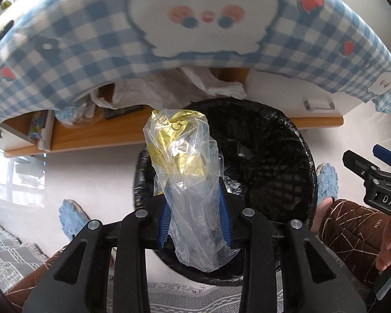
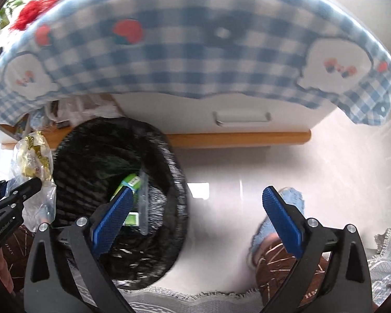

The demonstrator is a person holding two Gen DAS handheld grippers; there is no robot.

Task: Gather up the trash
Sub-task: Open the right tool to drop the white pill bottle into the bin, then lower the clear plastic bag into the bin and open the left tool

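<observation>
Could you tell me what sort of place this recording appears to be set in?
Probably a room in a home: a blue checked tablecloth with cartoon prints drapes a wooden table, a lined waste bin stands on the floor, and a grey rug lies nearby.

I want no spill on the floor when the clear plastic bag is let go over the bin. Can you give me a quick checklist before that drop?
1. Left hand-held gripper clamped on the plastic bag: ok.
2. Bag over the bin opening: cannot tell; the left view shows it in front of the opening, the right view shows it beside the rim.
3. Black liner folded over the rim: ok.
4. Room left in the bin: ok; only a green carton and a few scraps lie at the bottom.
5. Right hand-held gripper empty and open: ok.
6. Right hand-held gripper out of the drop path: cannot tell; one finger hangs over the bin opening.
</observation>
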